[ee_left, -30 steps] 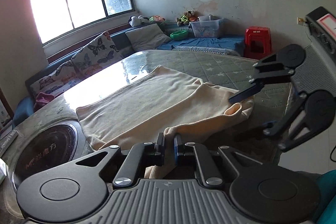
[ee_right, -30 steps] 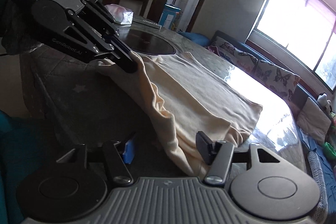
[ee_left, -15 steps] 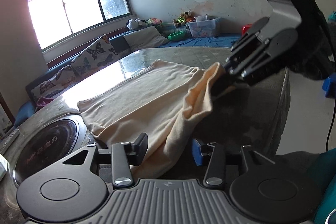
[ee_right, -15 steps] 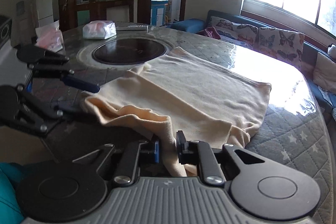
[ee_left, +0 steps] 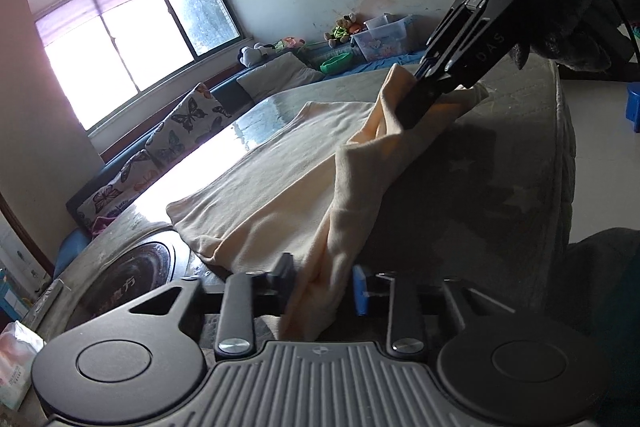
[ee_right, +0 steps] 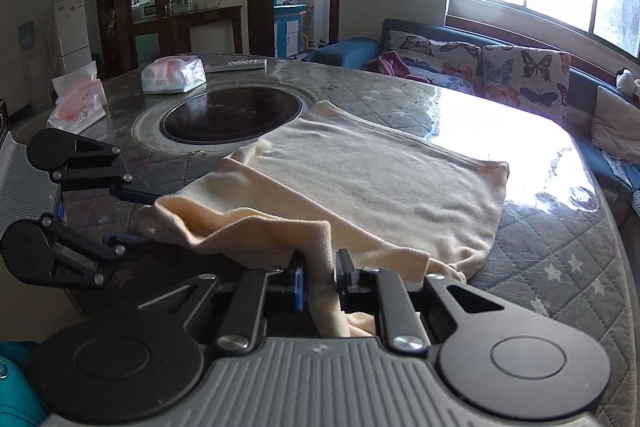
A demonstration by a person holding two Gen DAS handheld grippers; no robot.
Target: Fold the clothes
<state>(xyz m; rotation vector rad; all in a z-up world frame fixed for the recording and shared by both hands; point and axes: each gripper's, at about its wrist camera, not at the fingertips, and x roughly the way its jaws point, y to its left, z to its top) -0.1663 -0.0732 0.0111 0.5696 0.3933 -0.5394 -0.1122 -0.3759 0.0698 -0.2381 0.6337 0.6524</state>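
Note:
A cream garment [ee_left: 280, 167] lies spread on the round quilted table [ee_left: 520, 187], its near edge lifted. My left gripper [ee_left: 324, 287] is open, and a hanging fold of the garment passes between its fingers. My right gripper [ee_right: 322, 275] is shut on the garment's near edge [ee_right: 320, 247] and holds it above the table. In the left wrist view the right gripper [ee_left: 416, 99] shows at upper right, clamped on the raised cloth. In the right wrist view the left gripper [ee_right: 132, 215] shows at the left, jaws apart at the cloth's end.
A dark round hotplate [ee_right: 232, 115] is set in the table beyond the garment. Two tissue packs [ee_right: 174, 75] lie past it. A sofa with butterfly cushions [ee_right: 480, 67] runs under the windows. A blue stool [ee_left: 632, 107] stands on the floor to the right.
My left gripper opened and let go of the cloth. My right gripper closed on the near edge and lifted it, raising a fold over the table.

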